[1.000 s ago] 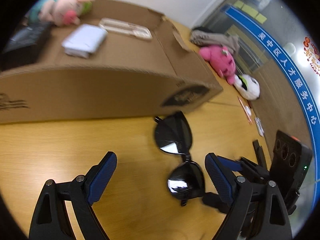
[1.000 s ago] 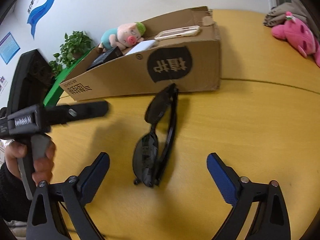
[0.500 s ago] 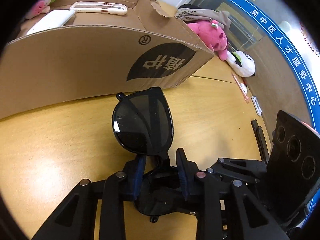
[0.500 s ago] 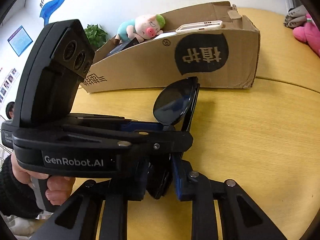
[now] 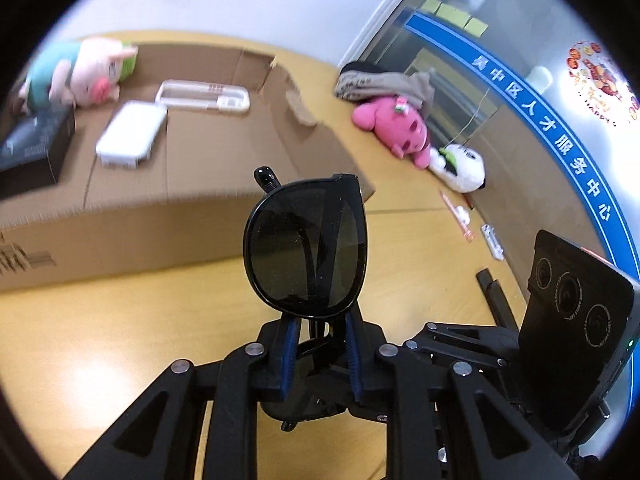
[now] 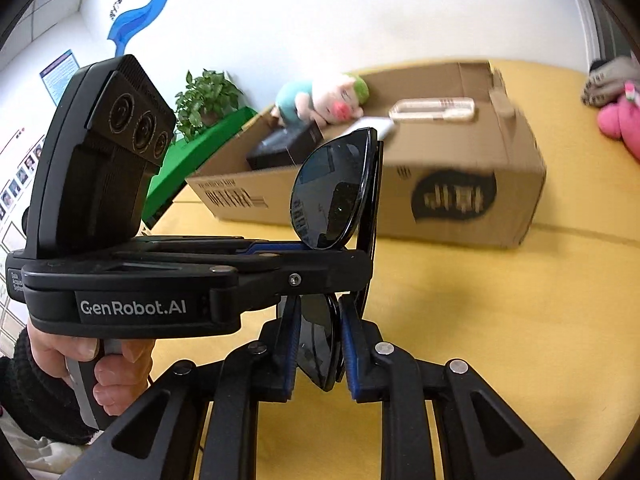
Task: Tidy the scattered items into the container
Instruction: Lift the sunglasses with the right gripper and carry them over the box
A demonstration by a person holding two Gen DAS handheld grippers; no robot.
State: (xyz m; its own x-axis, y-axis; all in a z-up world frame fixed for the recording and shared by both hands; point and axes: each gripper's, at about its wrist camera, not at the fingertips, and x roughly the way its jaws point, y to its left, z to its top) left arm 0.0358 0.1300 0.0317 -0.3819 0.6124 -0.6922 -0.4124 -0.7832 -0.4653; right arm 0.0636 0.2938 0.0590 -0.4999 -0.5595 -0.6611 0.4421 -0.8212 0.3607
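Your yellow wooden worktop [image 5: 120, 340] carries a cardboard box [image 5: 168, 216] upper left, pink plush [image 5: 394, 128] upper right.

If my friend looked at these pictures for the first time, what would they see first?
First, the black plastic sunglasses held up over the yellow wooden table, pinched by both the left gripper and the right gripper. Behind them sits the open brown cardboard box with a pink pig plush toy in its far corner.

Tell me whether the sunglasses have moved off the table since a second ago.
Yes. The sunglasses, clamped in both claws, have lifted off the yellow table; they now stand up against the cardboard box.
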